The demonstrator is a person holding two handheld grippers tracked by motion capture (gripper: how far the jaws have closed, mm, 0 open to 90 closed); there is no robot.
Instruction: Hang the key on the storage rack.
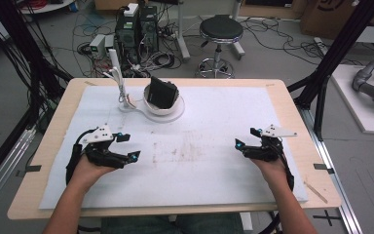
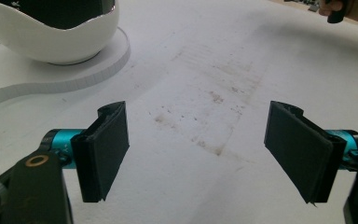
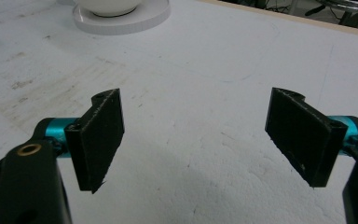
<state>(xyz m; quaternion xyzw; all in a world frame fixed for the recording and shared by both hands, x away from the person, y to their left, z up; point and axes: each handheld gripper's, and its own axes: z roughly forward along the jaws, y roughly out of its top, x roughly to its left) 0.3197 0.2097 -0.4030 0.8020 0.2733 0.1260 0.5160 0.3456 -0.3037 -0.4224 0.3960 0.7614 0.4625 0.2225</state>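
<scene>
A white bowl-shaped holder point(image 1: 164, 105) on a round white base stands at the back of the mat, and a black box-like object point(image 1: 162, 92) leans inside it. My left gripper point(image 1: 127, 147) rests low over the mat at the front left, open, with bare mat between its pads point(image 2: 105, 151). My right gripper point(image 1: 248, 137) is at the front right, also open with nothing in it, its pads point(image 3: 98, 135) wide apart. The holder point(image 2: 51, 32) is at the upper left of the left gripper view, and its base point(image 3: 121, 18) lies at the top of the right gripper view.
A white foam mat point(image 1: 199, 146) with brownish stains in its middle covers the wooden table point(image 1: 44, 146). A white cable and a small stand point(image 1: 121, 92) sit left of the holder. Behind the table are a stool point(image 1: 220, 36), computers and cables on the floor.
</scene>
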